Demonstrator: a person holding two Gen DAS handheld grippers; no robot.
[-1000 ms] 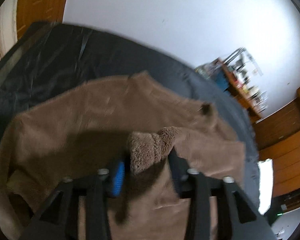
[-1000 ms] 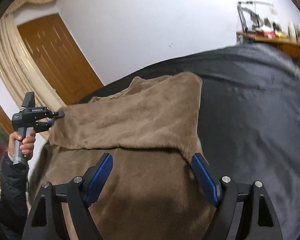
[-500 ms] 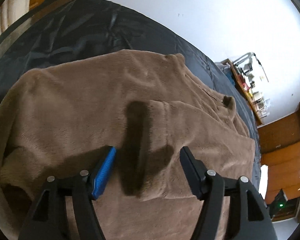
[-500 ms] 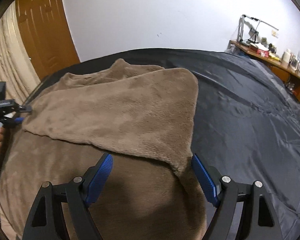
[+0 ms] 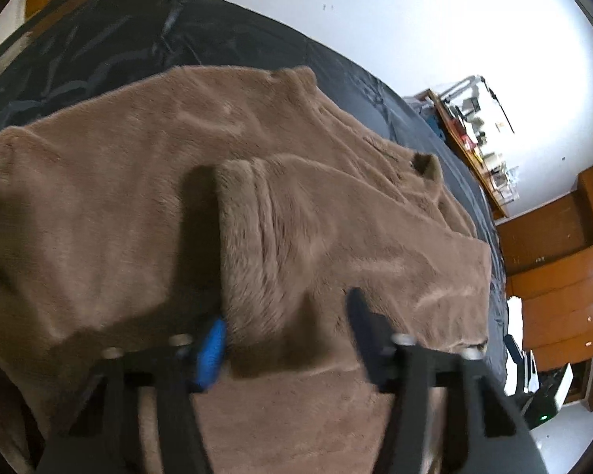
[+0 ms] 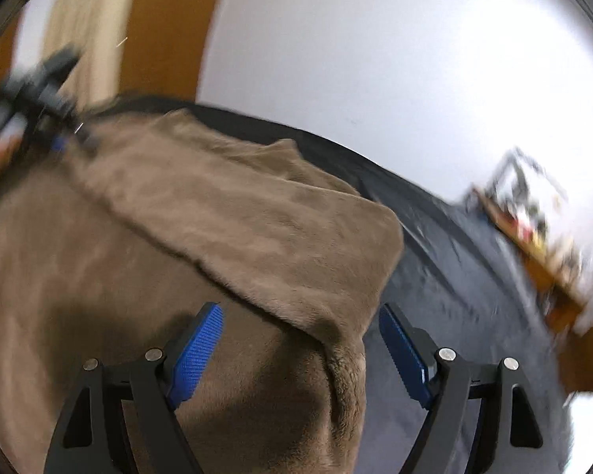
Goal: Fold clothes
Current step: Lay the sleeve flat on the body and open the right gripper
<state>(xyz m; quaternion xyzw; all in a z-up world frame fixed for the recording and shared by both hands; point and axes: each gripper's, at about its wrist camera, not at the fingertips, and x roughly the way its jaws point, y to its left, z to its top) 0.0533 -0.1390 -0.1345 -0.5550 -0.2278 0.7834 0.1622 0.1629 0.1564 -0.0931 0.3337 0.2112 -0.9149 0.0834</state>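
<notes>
The left gripper point(image 5: 286, 331) has its jaws closing around a folded sleeve cuff point(image 5: 257, 245) of the fuzzy brown fleece garment point(image 5: 99, 205), not yet pinching it. The right gripper point(image 6: 300, 349) hovers released over the garment's folded edge point(image 6: 316, 316). The garment lies on a black sheet-covered bed point(image 6: 454, 276).

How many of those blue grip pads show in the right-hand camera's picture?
2. One blue pad sits over the brown fleece garment; the other blue pad sits over the dark sheet. The far gripper's pads are too blurred to count.
</notes>
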